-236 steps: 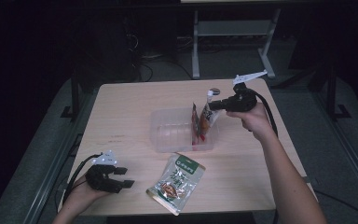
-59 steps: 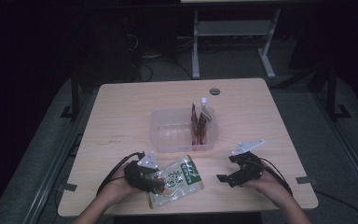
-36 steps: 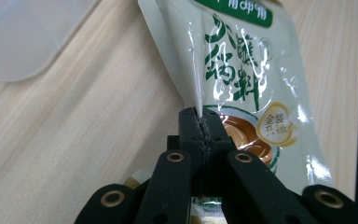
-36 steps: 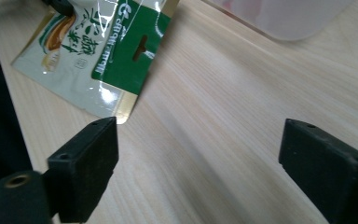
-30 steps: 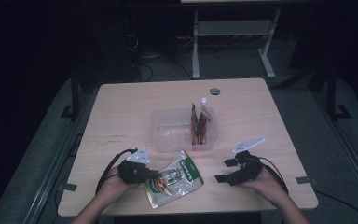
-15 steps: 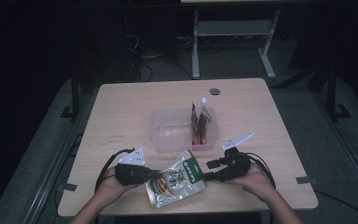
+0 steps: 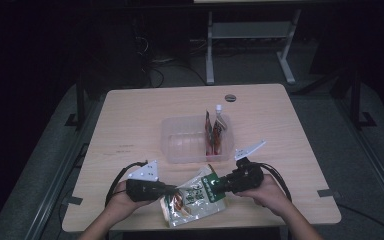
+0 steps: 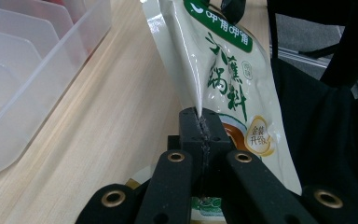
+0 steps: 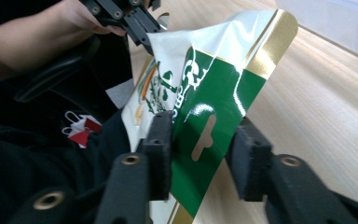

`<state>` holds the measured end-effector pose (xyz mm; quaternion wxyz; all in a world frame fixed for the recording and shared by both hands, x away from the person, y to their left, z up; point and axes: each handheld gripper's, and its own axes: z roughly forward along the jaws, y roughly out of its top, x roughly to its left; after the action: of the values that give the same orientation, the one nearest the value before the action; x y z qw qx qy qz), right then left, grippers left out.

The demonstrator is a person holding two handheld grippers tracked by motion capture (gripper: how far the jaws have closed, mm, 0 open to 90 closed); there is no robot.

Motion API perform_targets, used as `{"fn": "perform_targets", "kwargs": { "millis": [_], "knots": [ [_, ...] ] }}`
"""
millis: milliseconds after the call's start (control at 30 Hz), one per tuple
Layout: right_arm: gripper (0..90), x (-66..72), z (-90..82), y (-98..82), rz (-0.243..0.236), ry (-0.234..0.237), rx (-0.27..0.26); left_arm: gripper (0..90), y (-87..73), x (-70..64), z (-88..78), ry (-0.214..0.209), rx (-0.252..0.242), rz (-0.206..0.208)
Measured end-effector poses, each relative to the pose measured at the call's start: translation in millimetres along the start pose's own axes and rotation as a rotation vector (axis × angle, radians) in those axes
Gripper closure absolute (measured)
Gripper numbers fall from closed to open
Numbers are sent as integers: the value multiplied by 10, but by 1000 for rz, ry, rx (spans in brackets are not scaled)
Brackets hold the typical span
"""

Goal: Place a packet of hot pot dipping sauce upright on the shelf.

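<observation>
Pouch (image 7: 192, 197) sits lifted at table's (image 7: 130, 115) near edge, left gripper (image 8: 200, 135) clamped on its bottom seam, right gripper (image 9: 205, 154) just been closing round green top w/ pads not yet pressing, so bin (image 7: 185, 145) w/ other packets awaits it.

Setting: a darkened lab or recording studio. Evidence: one bare wooden worktop (image 7: 130, 120) stood alone on grey floor matting (image 7: 55, 150); cables (image 7: 152, 65) and a white metal stand (image 7: 250, 35) lay beyond its far edge; surroundings were unlit.
</observation>
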<state>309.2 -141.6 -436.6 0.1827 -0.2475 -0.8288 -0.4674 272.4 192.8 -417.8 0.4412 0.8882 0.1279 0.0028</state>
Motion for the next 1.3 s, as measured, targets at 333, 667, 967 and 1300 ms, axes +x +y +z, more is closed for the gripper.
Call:
{"fn": "perform_targets", "kwargs": {
  "millis": [333,667,967,1300],
  "knots": [
    [782,14,-35,2,15,51,-37,900,5,11,-15,24,-21,0],
    [889,82,-20,26,-40,28,-31,900,20,11,7,44,-26,14],
    [900,136,-71,66,-91,-6,-43,894,53,42,-3,60,-48,32],
    [900,238,-119,141,-130,6,-79,813,66,106,-15,84,-71,21]
  ]
}}
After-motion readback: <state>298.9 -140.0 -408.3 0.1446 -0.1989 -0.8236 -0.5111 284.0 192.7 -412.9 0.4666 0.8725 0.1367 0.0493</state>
